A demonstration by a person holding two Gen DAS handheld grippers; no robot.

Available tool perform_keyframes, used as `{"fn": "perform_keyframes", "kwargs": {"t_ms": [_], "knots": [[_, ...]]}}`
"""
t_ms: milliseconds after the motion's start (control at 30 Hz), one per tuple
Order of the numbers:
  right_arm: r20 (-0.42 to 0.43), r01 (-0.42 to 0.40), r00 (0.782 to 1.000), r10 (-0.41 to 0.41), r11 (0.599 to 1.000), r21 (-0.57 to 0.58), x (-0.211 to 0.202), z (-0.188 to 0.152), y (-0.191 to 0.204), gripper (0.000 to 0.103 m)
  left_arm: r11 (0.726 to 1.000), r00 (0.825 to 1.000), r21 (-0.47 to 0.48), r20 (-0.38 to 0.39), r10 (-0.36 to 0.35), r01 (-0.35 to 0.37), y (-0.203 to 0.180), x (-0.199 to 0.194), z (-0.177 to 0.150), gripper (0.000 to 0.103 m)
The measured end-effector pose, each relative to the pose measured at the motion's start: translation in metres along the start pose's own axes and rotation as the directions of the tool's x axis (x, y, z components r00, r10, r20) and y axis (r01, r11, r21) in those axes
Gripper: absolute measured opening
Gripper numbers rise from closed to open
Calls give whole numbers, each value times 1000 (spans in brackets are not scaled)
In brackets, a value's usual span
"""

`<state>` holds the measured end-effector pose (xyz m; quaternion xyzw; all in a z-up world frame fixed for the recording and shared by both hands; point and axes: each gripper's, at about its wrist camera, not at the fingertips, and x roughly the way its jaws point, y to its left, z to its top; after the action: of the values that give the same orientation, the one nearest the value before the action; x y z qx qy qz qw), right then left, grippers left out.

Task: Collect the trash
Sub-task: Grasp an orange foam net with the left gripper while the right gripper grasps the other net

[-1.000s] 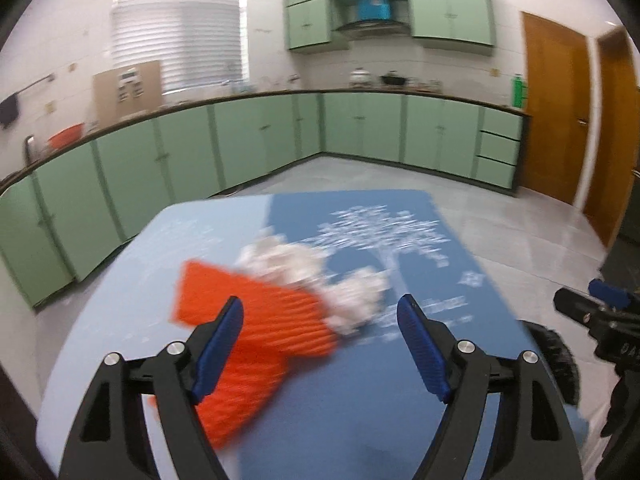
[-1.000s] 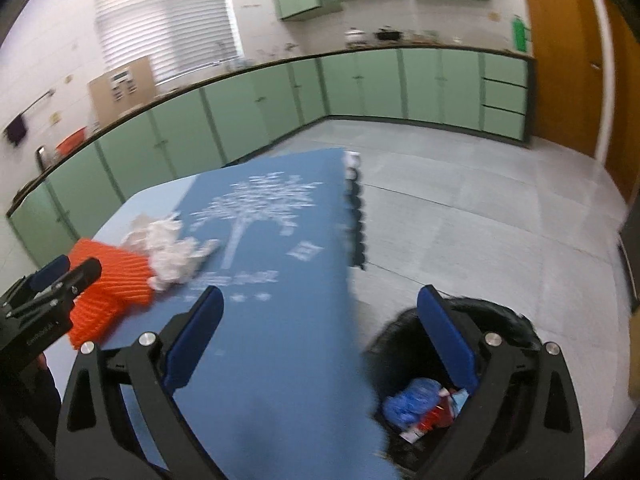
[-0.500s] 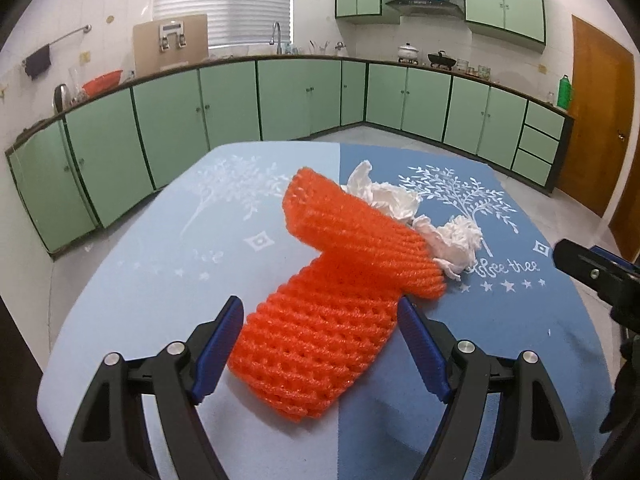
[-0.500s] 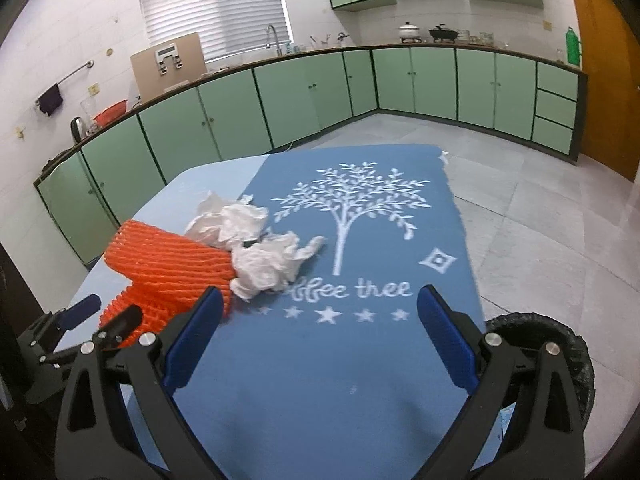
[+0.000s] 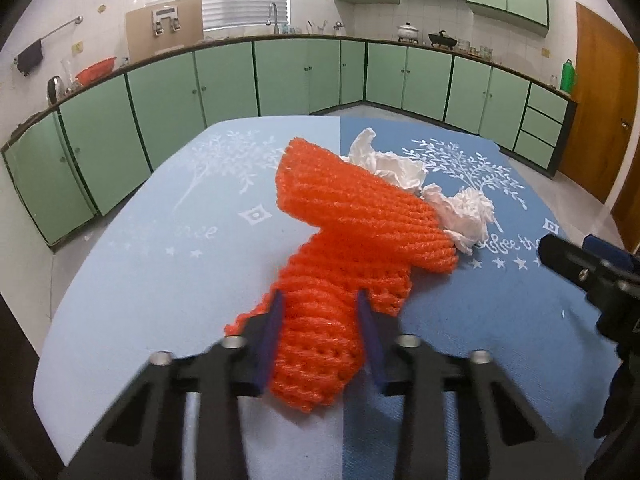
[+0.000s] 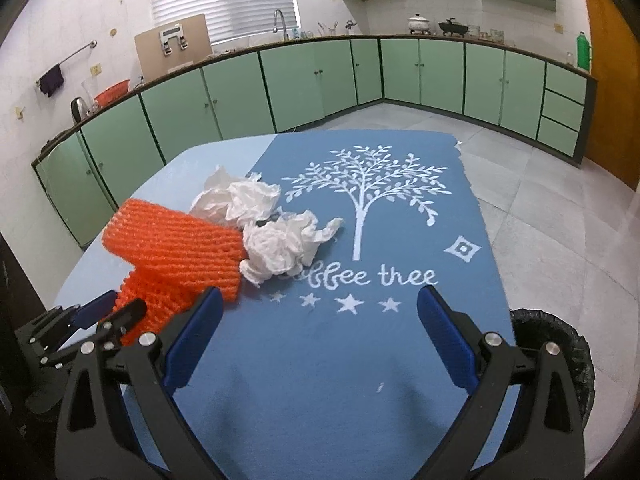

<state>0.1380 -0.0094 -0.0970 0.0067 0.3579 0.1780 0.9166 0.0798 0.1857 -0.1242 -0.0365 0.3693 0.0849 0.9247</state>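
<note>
Green-cabinet kitchen in the background, blue tree-print table cloth (image 6: 360, 360) filling the lower middle of both views. Orange foam net (image 5: 352, 248) lies centre frame in the left view, its upper end touching two crumpled white tissues (image 6: 276, 248). Left gripper (image 5: 320, 336) at bottom centre has its jaws closing on the near end of the net, foam bunched between the blue pads; looks pinched but still squeezing. Right gripper (image 6: 320, 340) spread wide and empty, hovering over bare cloth, tissues up and to its left. Black trash bin (image 6: 560, 344) peeks out at the lower right edge of the right view, off the table.

To do this well: finish the squeeze before lifting, since foam is springy and could slip. Lift straight up so the net does not drag the tissues off. Probably send the right gripper to the nearer tissue meanwhile.
</note>
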Motion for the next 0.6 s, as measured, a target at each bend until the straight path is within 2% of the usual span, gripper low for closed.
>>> {"fn": "perform_keyframes", "kwargs": {"t_ms": [100, 233, 533, 600], "knots": [[-4, -14, 1000, 14, 1000, -22, 2, 0, 7, 95, 1000, 1000, -24, 7, -19, 19, 6, -3, 1, 15], [1, -42, 999, 43, 998, -54, 3, 2, 19, 95, 998, 999, -53, 28, -16, 18, 17, -12, 2, 13], [-9, -116, 993, 115, 986, -120, 12, 10, 57, 94, 992, 994, -102, 74, 76, -68, 52, -27, 9, 13], [-15, -139, 990, 139, 981, -137, 15, 11, 67, 90, 991, 994, -106, 75, 85, -77, 56, -28, 9, 13]]}}
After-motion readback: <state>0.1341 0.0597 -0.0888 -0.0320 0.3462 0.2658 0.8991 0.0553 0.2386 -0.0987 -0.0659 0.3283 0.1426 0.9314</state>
